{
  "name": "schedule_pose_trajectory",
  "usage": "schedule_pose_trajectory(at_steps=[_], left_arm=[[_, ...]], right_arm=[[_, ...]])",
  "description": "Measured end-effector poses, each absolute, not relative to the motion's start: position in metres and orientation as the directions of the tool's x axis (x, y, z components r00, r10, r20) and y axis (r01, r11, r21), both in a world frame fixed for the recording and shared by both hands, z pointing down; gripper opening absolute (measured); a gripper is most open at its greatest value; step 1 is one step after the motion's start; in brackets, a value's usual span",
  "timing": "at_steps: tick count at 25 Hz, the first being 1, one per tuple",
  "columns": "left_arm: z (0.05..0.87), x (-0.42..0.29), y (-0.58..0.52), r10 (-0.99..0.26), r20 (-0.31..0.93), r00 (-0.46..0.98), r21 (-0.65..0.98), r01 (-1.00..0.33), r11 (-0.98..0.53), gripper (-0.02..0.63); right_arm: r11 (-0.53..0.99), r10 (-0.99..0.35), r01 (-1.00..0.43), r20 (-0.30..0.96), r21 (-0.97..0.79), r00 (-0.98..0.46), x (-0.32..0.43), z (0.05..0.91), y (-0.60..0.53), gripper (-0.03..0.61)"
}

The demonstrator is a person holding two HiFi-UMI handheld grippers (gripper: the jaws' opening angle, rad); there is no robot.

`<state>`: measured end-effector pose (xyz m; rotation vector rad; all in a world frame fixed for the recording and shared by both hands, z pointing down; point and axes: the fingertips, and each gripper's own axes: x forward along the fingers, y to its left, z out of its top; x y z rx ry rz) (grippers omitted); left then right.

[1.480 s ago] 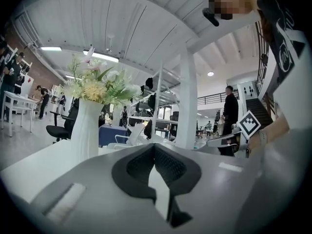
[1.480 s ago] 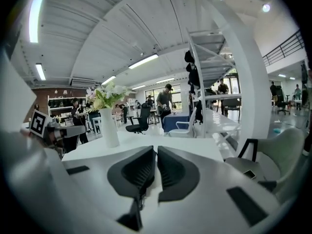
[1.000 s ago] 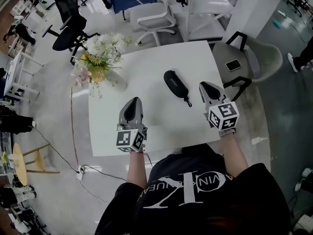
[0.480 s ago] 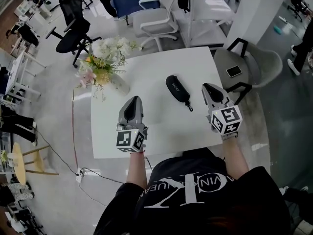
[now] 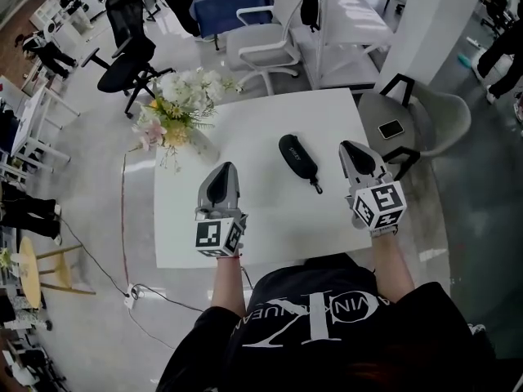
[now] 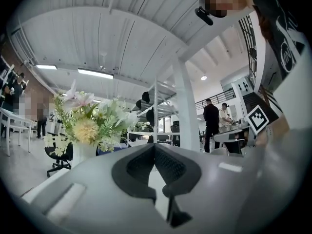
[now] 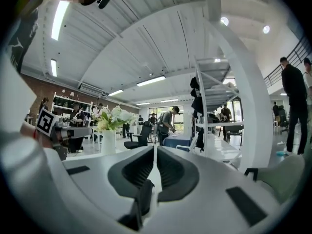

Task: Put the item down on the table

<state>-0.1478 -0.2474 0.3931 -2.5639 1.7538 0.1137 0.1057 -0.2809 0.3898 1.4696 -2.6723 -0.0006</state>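
Both hand-held grippers are closed and carry nothing. The left hand-held gripper (image 5: 221, 170) shows its dark pads meeting with only air past them in its own view, and the right hand-held gripper (image 5: 351, 148) shows the same in its view. The black case (image 5: 297, 157), the task's item, lies flat on the white surface (image 5: 261, 231). It sits between the two grippers and a little beyond their tips, touching neither, with its short cord trailing toward the person.

Over the last second the case keeps its place on the surface, at the same angle and just as far from the vase of flowers (image 5: 178, 111) at the far left corner. What changes is the hands. Both grippers seem to lift slightly off the surface while pointing level, so their cameras look out across the room rather than down at the case.

Judged from this, the putting-down is already finished. The item is released and at rest, and the hands are simply clearing away.
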Motion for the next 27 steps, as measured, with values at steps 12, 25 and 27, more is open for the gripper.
schedule_pose_trajectory(at_steps=[12, 25, 27], left_arm=[[0.381, -0.150, -0.251, -0.934, -0.105, 0.342, 0.012, -0.939, -0.345, 0.012], [0.385, -0.151, -0.254, -0.943, -0.096, 0.318, 0.027, -0.946, -0.322, 0.012], [0.386, -0.150, -0.256, -0.943, -0.096, 0.319, 0.029, -0.946, -0.323, 0.012]], right_arm=[[0.531, -0.847, -0.845, 0.034, 0.059, -0.530, 0.106, 0.374, -0.283, 0.028], [0.534, -0.845, -0.844, 0.044, 0.043, -0.532, 0.110, 0.382, -0.286, 0.028], [0.533, -0.846, -0.845, 0.045, 0.038, -0.531, 0.111, 0.384, -0.288, 0.028]])
